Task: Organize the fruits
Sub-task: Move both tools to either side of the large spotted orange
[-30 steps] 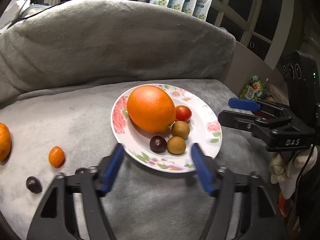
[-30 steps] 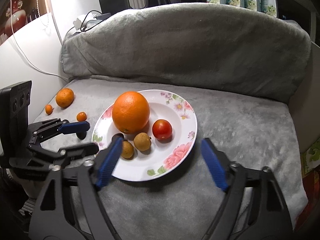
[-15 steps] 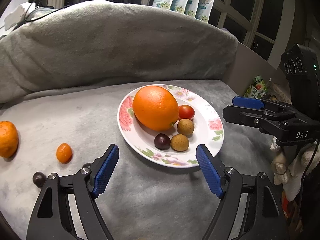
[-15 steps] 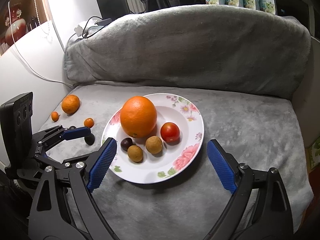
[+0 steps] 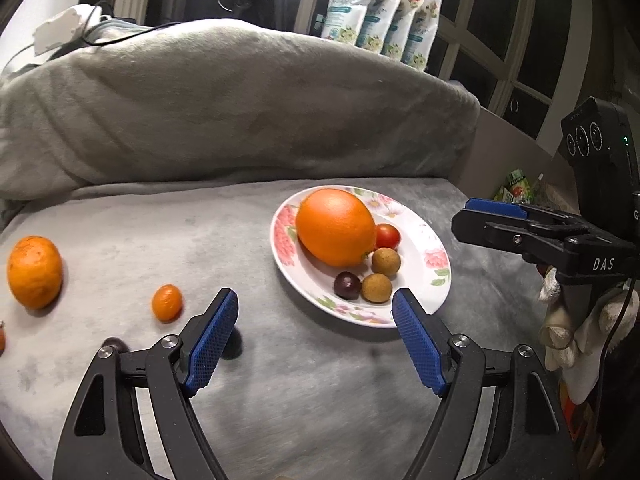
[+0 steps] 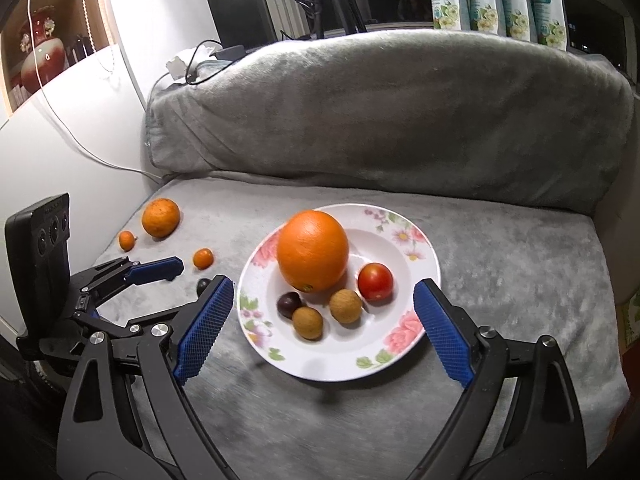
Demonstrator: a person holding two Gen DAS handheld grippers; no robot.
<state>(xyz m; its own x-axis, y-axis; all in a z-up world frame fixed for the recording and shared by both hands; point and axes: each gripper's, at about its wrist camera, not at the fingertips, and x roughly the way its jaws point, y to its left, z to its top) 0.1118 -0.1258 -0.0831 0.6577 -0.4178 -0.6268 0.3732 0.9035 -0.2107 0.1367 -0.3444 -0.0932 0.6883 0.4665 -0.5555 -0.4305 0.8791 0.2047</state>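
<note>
**Loose fruit sits left of the plate, nearest my left gripper**

While five fruits already sit on the floral plate (image 6: 400, 344), the rest lie on the grey blanket (image 5: 320, 380) off to its left. On the plate: big orange (image 6: 313, 255), tomato (image 6: 375, 281), two tan longans (image 6: 346, 306), one dark plum-like fruit (image 6: 289, 304).

My left gripper (image 5: 316, 332) is spread wide, nothing between the pads. My right gripper (image 6: 324, 328) is wide too and empty, aimed straight over the plate.

Key relation: the leftover pieces are all on the left side. In the left wrist view the small kumquat (image 5: 167, 303) lies just up and left of the left finger (image 5: 210, 340), and a dark fruit (image 5: 115, 345) peeks out beside that finger's arm, partly hidden. The mandarin (image 5: 35, 271) is further left, well apart from the plate. One more small orange fruit (image 6: 127, 240) sits beside the mandarin in the right wrist view.

My call: the left hand is nearer all of them, so it takes the next pick; the right one would have to cross over the plate. The kumquat looks slightly oval, long axis running roughly away from the camera, so I'd close across its short width. Small round fruit on soft fabric may roll or slip from the pads.
</note>
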